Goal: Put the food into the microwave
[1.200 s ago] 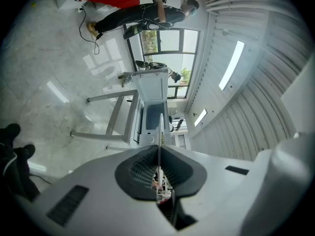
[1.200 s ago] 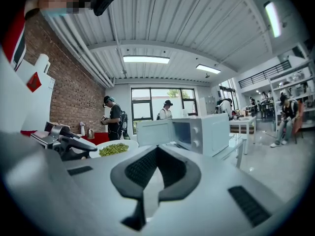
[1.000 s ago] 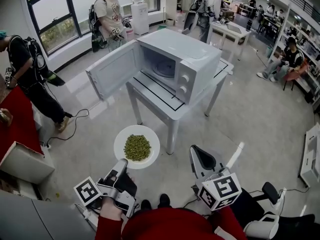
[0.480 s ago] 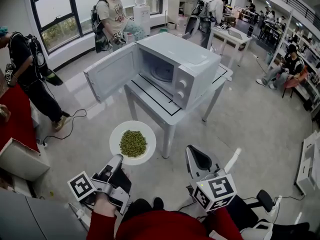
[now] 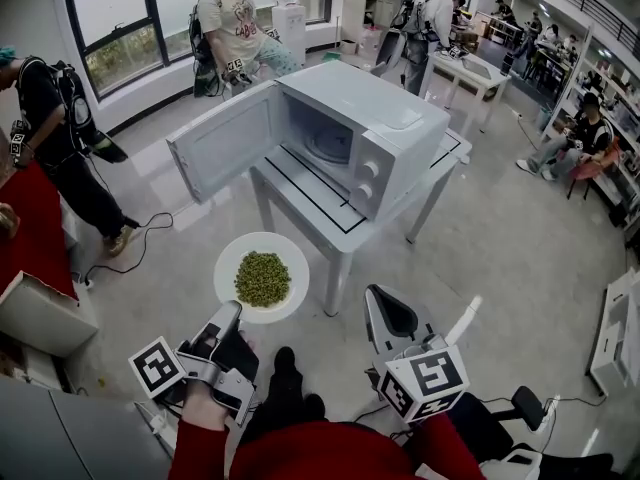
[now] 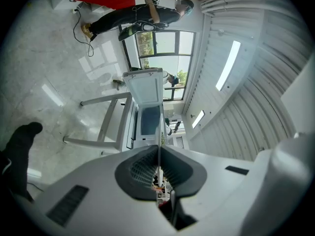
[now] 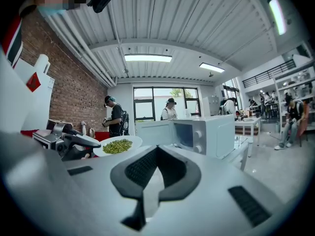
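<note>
Head view: L gripper [image 5: 232,311] clamps plate [image 5: 228,266] of peas [image 5: 262,278], R gripper [image 5: 376,296] shut; bystander's shirt print [image 5: 238,25] unreadable.

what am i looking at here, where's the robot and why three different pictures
There is no robot: a person holds a two-jaw gripper in each hand. The head view comes from a camera on the person's head, looking down; the other two come from cameras riding on each gripper, looking along its jaws. The left gripper is clamped on the rim of a white plate of green food. The right gripper is shut and empty. Ahead, a white microwave stands on a small table with its door open.
</note>
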Tool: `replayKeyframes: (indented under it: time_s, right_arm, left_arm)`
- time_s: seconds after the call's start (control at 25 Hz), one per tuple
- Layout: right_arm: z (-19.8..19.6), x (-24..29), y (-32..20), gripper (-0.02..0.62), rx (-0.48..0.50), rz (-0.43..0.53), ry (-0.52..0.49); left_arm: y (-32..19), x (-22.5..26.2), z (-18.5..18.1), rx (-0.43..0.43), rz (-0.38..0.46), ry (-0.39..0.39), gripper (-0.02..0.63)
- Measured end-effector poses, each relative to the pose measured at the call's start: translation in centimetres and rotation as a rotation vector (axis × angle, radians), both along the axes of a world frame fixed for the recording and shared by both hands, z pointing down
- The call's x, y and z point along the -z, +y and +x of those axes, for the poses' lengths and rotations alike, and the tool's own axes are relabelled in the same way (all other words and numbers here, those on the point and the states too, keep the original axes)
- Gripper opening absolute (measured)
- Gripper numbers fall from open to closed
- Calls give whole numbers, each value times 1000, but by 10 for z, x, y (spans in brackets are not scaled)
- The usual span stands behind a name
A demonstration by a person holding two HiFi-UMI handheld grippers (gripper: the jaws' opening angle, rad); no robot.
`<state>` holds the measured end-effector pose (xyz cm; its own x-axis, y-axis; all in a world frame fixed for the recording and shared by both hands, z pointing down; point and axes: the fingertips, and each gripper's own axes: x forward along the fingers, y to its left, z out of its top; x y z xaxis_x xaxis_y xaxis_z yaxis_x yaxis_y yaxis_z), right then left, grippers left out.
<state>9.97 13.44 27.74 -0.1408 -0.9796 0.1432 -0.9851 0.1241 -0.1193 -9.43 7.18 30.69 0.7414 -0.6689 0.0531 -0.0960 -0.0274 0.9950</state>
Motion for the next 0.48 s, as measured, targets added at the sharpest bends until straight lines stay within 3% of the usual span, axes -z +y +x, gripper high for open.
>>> replayKeyframes:
  time_s: [0.48]
  right_arm:
    - [-2,-4,-56,14,-5,-42,-1]
  left_arm:
    - [-61,-1,10,-19,-16,9,24]
